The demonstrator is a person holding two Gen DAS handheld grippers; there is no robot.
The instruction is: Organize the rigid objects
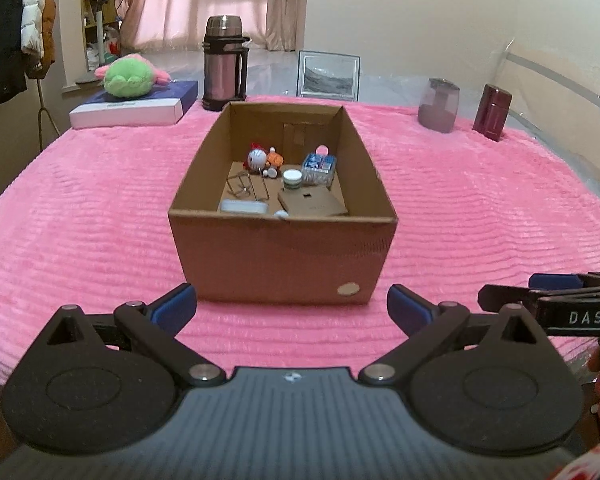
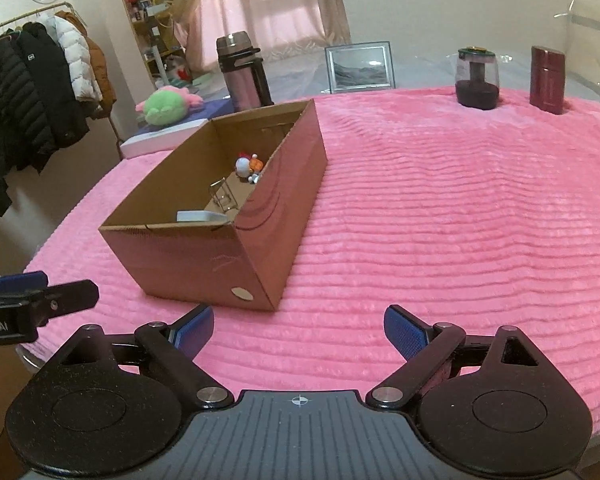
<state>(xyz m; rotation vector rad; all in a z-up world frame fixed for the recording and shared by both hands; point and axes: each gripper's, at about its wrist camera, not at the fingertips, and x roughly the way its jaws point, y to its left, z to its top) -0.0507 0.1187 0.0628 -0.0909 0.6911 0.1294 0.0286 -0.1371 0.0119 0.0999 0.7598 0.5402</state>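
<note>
Left gripper and right gripper: jaws wide apart, nothing held, both just before the box, which holds small items.

A pink ribbed blanket carries a cardboard box, thermos and jars

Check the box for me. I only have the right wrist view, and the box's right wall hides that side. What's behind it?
Observer: A white-lidded jar stands on the floor of the box.
Operator: Anything else there?
Observer: A clear tub with a blue label, just beyond the jar.
Operator: Left gripper state? I see only its edge.
Observer: The left gripper is open, with nothing between its fingers.
</note>
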